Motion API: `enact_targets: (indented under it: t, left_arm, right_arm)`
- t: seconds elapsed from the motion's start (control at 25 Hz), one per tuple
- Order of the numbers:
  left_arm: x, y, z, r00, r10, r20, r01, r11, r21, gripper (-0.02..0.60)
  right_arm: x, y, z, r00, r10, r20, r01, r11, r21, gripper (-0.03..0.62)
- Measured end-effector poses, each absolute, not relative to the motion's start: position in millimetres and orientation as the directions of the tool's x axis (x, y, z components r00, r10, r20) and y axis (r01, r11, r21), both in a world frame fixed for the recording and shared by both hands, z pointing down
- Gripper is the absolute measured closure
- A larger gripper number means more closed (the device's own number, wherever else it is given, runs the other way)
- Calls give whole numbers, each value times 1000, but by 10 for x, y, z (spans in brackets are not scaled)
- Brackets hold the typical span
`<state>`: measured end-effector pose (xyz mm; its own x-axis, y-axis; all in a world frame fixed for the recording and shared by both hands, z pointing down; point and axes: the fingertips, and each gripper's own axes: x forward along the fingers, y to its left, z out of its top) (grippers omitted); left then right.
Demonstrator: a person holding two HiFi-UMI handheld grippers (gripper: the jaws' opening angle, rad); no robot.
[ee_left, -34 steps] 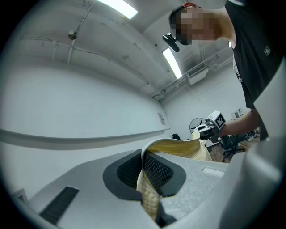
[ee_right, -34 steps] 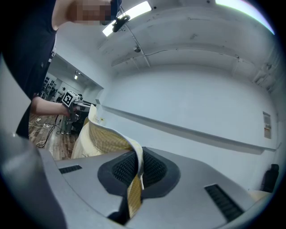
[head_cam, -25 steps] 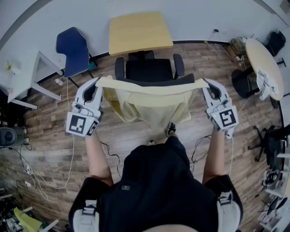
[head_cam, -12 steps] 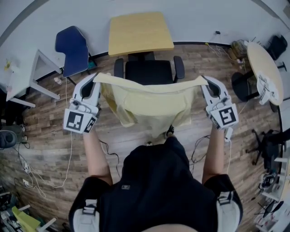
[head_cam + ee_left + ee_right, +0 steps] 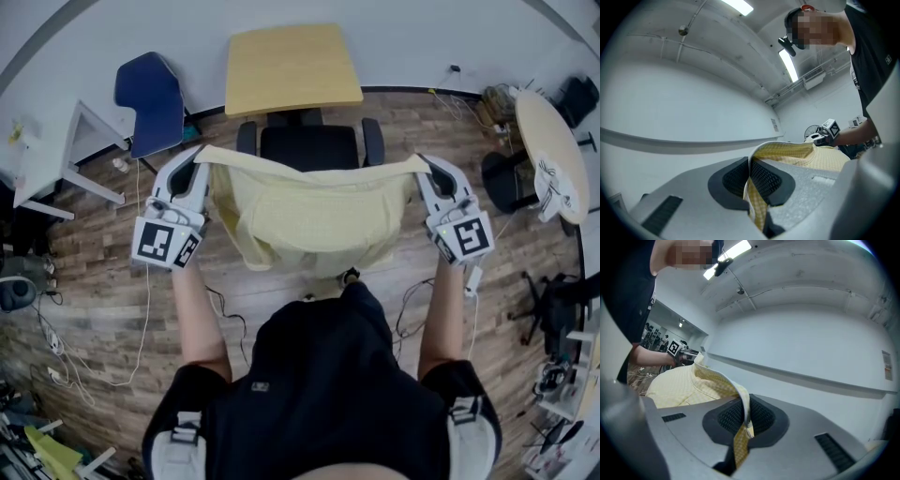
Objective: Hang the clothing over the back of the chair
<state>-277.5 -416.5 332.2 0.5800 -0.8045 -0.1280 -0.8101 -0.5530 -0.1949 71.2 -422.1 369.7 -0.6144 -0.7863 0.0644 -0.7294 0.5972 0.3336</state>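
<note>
At 12 o'clock by the black office chair (image 5: 309,145), pale yellow shirt (image 5: 305,220) hangs stretched, left hand-held gripper (image 5: 198,157) and right hand-held gripper (image 5: 425,165) each clamping a corner

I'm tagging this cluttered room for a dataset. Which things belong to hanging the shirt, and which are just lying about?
In use:
yellow shirt
black office chair
left gripper and right gripper, both shut on the shirt

Lying about:
blue chair
wooden table
round table
white table
</note>
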Motion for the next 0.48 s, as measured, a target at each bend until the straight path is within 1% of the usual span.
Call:
enact_targets:
  t: [0.48]
  left_arm:
    - [-2752,-4412,3826,561,-828,-3,-816,-552,-171,575]
  right_arm:
    - [713,-4450,4105,-660,-737,146,-687,671,281,597]
